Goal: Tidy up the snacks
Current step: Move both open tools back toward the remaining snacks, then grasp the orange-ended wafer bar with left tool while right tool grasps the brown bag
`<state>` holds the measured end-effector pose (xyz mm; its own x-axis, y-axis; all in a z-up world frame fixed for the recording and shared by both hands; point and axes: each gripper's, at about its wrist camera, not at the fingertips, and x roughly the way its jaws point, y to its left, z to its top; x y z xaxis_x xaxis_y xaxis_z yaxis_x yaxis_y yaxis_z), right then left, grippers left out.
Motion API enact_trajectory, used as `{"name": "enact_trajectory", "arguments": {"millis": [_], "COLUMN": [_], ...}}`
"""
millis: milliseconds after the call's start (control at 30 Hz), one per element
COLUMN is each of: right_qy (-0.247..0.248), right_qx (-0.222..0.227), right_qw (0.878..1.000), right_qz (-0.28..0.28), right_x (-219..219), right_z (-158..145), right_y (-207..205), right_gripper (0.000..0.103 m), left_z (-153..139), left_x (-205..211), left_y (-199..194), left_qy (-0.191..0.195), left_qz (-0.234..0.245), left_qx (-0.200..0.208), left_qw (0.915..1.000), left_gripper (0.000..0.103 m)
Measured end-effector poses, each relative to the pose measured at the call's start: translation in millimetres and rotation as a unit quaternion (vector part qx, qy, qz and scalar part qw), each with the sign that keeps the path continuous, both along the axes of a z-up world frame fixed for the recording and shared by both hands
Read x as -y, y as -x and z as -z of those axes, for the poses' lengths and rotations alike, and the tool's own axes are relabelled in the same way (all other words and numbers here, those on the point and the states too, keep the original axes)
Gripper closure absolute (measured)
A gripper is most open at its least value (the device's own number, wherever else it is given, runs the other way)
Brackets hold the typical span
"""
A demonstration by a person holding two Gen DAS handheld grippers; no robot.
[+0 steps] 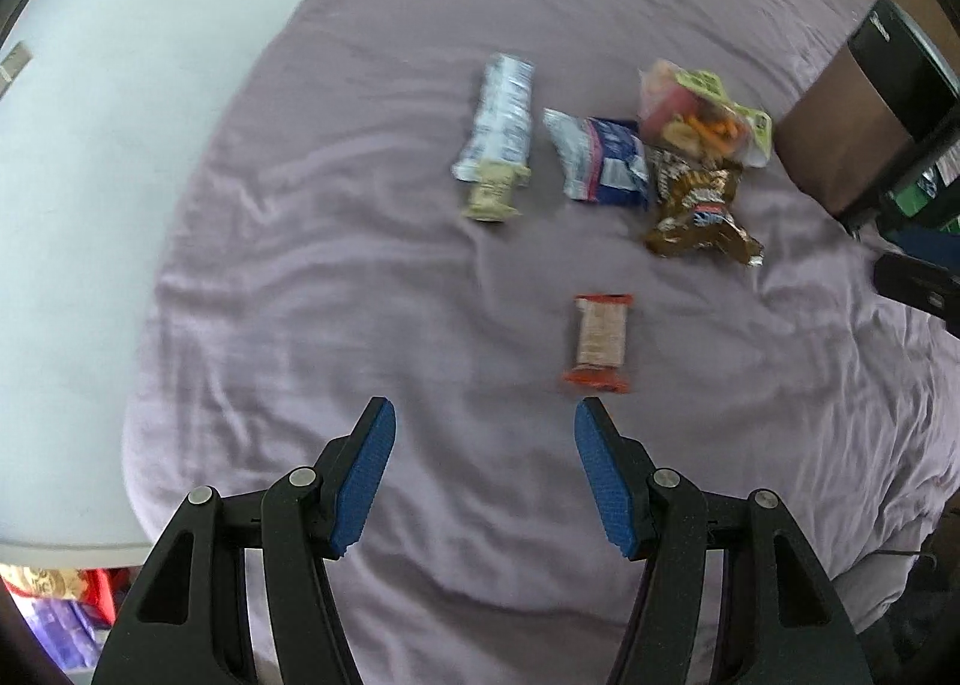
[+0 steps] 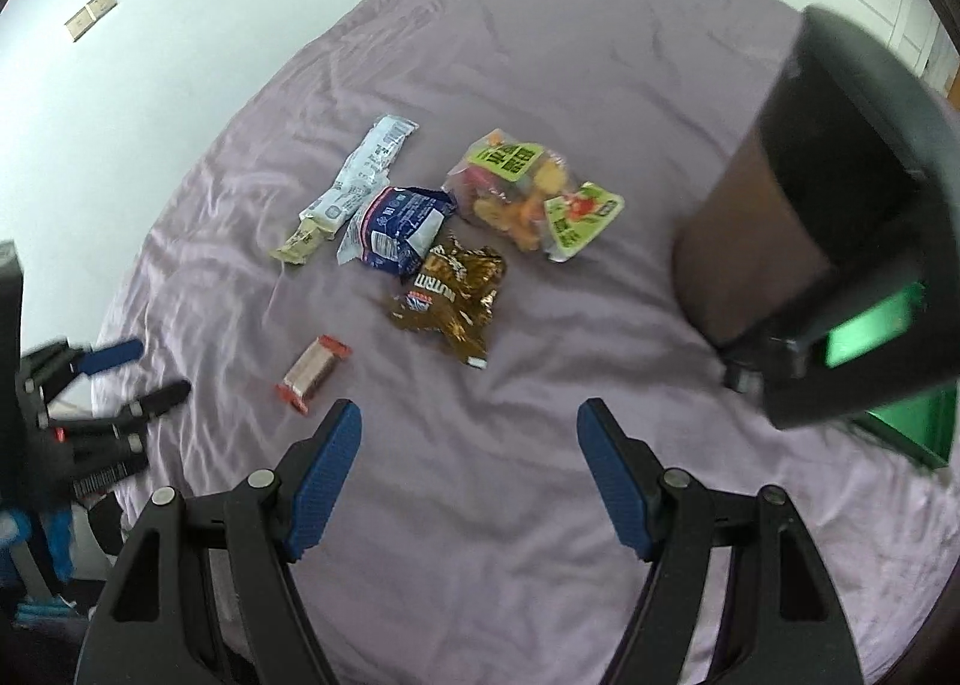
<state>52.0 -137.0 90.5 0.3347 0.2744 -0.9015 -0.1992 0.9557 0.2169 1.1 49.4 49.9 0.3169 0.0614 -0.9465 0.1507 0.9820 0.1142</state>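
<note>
Blurred wrapper print, dark bin (image 2: 798, 241) cut off at frame edge, five snack packets (image 2: 447, 292) on purple sheet (image 2: 540, 84), left gripper (image 1: 485, 415) and right gripper (image 2: 469, 415) both gaping, empty.

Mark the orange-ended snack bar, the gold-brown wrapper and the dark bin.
orange-ended snack bar (image 1: 598, 342), left wrist view, pale middle panel.
gold-brown wrapper (image 2: 453, 289), right wrist view, crinkled centre.
dark bin (image 2: 744, 241), right wrist view, brown side wall.

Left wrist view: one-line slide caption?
Open left gripper above a purple bedsheet, nearest an orange-ended snack bar; four more packets beyond.
</note>
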Motion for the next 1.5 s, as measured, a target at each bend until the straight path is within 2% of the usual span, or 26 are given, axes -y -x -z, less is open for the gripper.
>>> {"name": "enact_trajectory", "arguments": {"millis": [267, 500, 600, 667, 767, 833, 900, 1000, 1167, 1300, 1333, 1400, 1500], "right_qy": [-0.019, -0.028, -0.027, -0.029, -0.032, -0.032, -0.034, -0.034, -0.054, -0.047, -0.044, -0.047, -0.05], "right_qx": [-0.018, -0.049, -0.066, -0.081, -0.094, -0.096, -0.099, -0.105, -0.126, -0.118, -0.117, -0.112, -0.106], "right_qw": [0.999, 0.997, 0.996, 0.994, 0.992, 0.992, 0.993, 0.993, 0.99, 0.991, 0.991, 0.992, 0.992], "right_qz": [0.023, 0.051, 0.059, 0.069, 0.073, 0.07, 0.062, 0.05, 0.039, 0.04, 0.041, 0.043, 0.041], "right_x": [-22, -29, -33, -33, -32, -32, -37, -41, -42, -42, -42, -42, -40], "right_z": [32, 62, 76, 87, 98, 100, 103, 107, 118, 114, 113, 110, 106], "right_y": [-41, -76, -85, -89, -93, -95, -98, -100, -105, -103, -103, -101, -98], "right_gripper": [0.0, 0.0, 0.0, 0.0, 0.018, 0.023, 0.045, 0.046, 0.046, 0.062, 0.064, 0.072, 0.075], "left_z": [32, 63, 75, 84, 91, 95, 100, 105, 109, 108, 108, 107, 106], "left_x": [38, 50, 52, 53, 55, 57, 56, 54, 60, 57, 53, 43, 38], "left_y": [-26, -48, -58, -63, -69, -72, -76, -80, -84, -89, -89, -86, -80], "left_qy": [0.007, 0.011, 0.011, 0.002, 0.002, 0.001, 0.007, 0.018, 0.012, 0.024, 0.027, 0.026, 0.029], "left_qz": [0.068, 0.103, 0.103, 0.103, 0.107, 0.112, 0.108, 0.1, 0.104, 0.093, 0.089, 0.087, 0.086], "left_qx": [-0.015, -0.051, -0.066, -0.077, -0.086, -0.09, -0.101, -0.114, -0.121, -0.122, -0.121, -0.113, -0.104], "left_qw": [0.9975, 0.9934, 0.9924, 0.9917, 0.9905, 0.9897, 0.989, 0.9883, 0.9871, 0.9879, 0.9883, 0.9895, 0.9904], "left_gripper": [0.047, 0.048, 0.055, 0.069, 0.073, 0.073, 0.073, 0.073, 0.072, 0.074, 0.081, 0.083, 0.083]}}
